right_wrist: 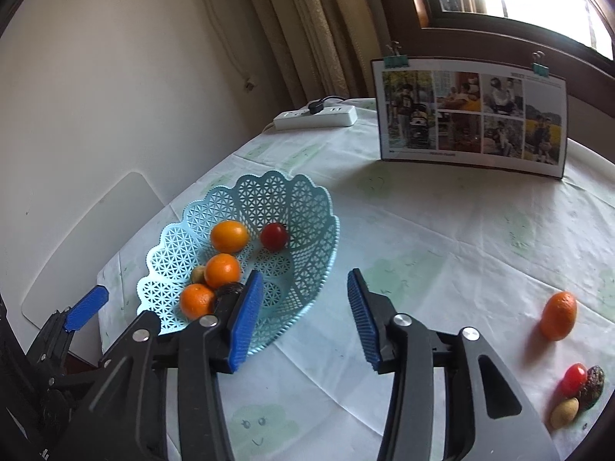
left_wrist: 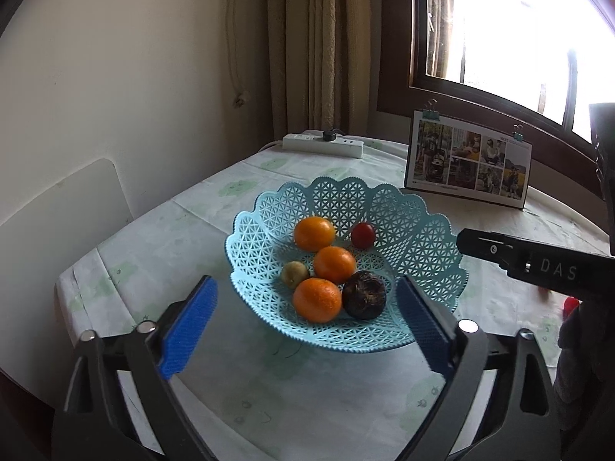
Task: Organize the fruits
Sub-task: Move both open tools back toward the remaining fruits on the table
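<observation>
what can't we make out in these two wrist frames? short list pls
- Dark fruit in the basket: right wrist view, mostly hidden behind the right gripper.
- Loose fruit on the table: left wrist view shows only a red sliver at the right edge, behind the other gripper's body.
- Left gripper: right wrist view catches one pad only.
- Window: blown out in both.
</observation>
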Demonstrator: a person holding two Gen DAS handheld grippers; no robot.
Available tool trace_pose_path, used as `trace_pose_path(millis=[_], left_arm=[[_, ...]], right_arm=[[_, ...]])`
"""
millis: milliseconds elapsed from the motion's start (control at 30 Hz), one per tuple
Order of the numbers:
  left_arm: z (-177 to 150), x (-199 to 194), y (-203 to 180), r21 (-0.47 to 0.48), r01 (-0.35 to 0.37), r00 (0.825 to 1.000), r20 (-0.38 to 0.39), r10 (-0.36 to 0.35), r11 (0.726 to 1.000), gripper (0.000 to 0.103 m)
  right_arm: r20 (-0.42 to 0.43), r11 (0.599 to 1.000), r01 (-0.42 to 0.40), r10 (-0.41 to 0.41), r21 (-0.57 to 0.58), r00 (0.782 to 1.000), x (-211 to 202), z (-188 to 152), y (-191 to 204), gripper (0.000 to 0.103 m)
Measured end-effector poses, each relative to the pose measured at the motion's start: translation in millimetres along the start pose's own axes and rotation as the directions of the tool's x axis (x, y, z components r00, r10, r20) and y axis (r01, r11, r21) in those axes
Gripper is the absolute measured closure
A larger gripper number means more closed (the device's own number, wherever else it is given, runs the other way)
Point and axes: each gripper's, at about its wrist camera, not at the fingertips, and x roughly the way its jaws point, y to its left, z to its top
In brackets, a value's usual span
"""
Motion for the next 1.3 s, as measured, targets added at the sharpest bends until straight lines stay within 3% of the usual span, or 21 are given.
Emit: trace_pose_path(millis=[433, 867, 1100, 1300], left_arm=[[6.8, -5.9, -36.1, 0.064, 0.046, 0.999, 0.008, -0.047, 0.997, 0.005], [7.8, -11.9, -72.2, 0.129, 0.090, 0.996, 0.003, -0.092, 0.987, 0.005], [5.1, -15.0, -91.4, 0.166, 0.108, 0.994, -0.001, -0.109, 0.980, 0.005], [2.9, -15.6, -111.4, 0.191, 0.136, 0.991, -0.012, -0.136, 0.972, 0.005]], right_arm=[[0.030, 0.990, 0.096, -0.099, 0.099, 0.995, -37.1, -15.7, -68.7, 0.055], [0.051, 0.946, 0.222, -0.240, 0.237, 0.970, -91.4, -43.9, -154.4, 0.055], [0.017, 0.915, 0.296, -0.313, 0.273, 0.950, -117.9, -70.6, -192.4, 0.055], [-0.022, 0.906, 0.313, -0.320, 0.284, 0.947, -124.6, -90.8, -209.4, 0.055]])
